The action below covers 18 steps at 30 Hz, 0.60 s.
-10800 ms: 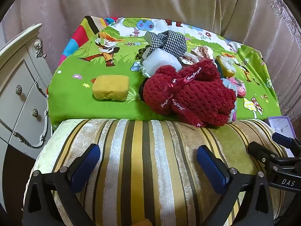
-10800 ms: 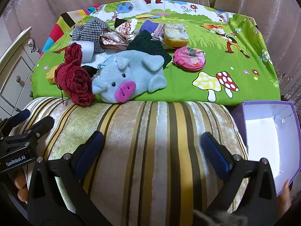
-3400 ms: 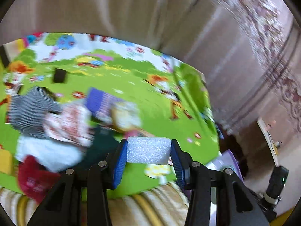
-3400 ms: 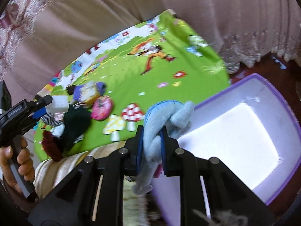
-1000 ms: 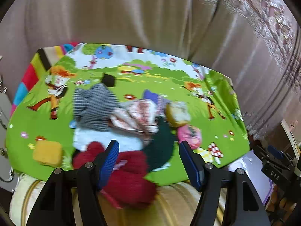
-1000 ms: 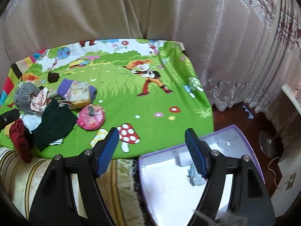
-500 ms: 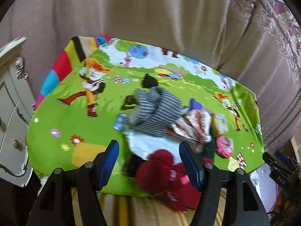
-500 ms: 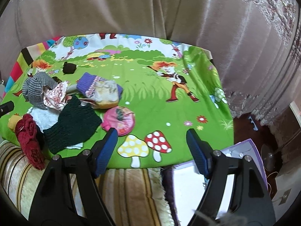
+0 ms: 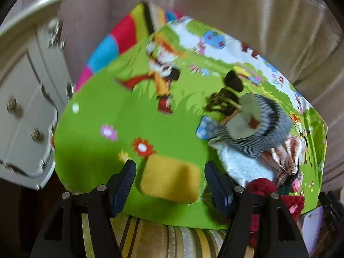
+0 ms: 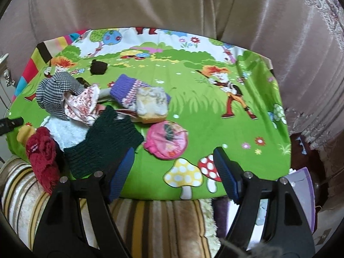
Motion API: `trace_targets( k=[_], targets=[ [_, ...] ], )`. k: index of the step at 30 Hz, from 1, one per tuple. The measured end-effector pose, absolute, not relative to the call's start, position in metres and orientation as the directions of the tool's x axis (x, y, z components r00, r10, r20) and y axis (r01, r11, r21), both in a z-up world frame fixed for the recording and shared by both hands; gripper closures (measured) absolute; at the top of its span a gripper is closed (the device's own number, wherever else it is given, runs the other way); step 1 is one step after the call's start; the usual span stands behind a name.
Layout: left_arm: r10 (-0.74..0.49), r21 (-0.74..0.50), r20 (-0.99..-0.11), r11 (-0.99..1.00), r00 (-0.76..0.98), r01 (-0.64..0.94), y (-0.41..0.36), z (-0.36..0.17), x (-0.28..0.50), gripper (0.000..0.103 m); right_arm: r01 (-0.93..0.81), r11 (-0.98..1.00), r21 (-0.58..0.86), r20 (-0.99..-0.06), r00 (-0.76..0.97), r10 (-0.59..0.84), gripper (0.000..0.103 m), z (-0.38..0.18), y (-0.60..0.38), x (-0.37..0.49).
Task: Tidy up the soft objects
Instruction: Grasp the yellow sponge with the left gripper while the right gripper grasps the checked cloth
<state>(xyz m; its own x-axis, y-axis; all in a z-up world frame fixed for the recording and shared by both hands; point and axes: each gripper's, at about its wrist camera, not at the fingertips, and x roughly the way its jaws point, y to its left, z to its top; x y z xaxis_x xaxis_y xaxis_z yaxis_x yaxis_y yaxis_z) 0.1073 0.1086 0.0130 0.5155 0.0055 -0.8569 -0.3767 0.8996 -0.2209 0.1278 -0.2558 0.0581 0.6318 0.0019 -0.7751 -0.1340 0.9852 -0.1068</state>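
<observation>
Both tools are released and empty. The left tool [image 9: 169, 185] frames a yellow sponge [image 9: 171, 177] on the worktop [image 9: 103, 99], a dresser [image 9: 23, 99] alongside. The right tool [image 10: 174, 172] hangs over the mushroom print; a pink pouch [image 10: 166, 140], green knit [image 10: 103, 142] and red knit [image 10: 43, 158] crowd leftward, purple box [image 10: 301, 185] at right.

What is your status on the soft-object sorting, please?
Left gripper open, yellow sponge framed between its fingers, not gripped. Right gripper open and empty, pink pouch just ahead. Purple box at right edge. Nothing blocking.
</observation>
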Motion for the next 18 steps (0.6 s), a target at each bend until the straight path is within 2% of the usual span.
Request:
trace_targets(
  k=[4, 8, 13, 16, 18],
  targets=[
    [-0.016, -0.240, -0.892, 0.864, 0.453, -0.442, 0.119, -0.005, 0.110, 0.035, -0.172, 0.982, -0.071, -0.785, 0.617, 0.051, 0.025, 0.057, -0.243, 0.138],
    [-0.060, -0.283, -0.899, 0.835, 0.433, -0.472, 0.123, -0.014, 0.116, 0.028, -0.238, 0.969, -0.068, -0.776, 0.623, 0.098, 0.023, 0.059, -0.220, 0.147],
    [-0.045, -0.232, -0.912, 0.877, 0.408, -0.421, 0.109, -0.021, 0.129, 0.028, -0.324, 0.944, -0.056, -0.780, 0.604, 0.161, 0.019, 0.055, -0.186, 0.164],
    [-0.026, -0.192, -0.912, 0.909, 0.410, -0.370, 0.098, -0.022, 0.133, 0.037, -0.369, 0.928, -0.058, -0.793, 0.582, 0.182, 0.019, 0.051, -0.166, 0.172],
    [-0.034, -0.191, -0.907, 0.921, 0.419, -0.340, 0.092, -0.021, 0.134, 0.052, -0.410, 0.911, -0.044, -0.796, 0.565, 0.216, 0.019, 0.051, -0.152, 0.176]
  ],
)
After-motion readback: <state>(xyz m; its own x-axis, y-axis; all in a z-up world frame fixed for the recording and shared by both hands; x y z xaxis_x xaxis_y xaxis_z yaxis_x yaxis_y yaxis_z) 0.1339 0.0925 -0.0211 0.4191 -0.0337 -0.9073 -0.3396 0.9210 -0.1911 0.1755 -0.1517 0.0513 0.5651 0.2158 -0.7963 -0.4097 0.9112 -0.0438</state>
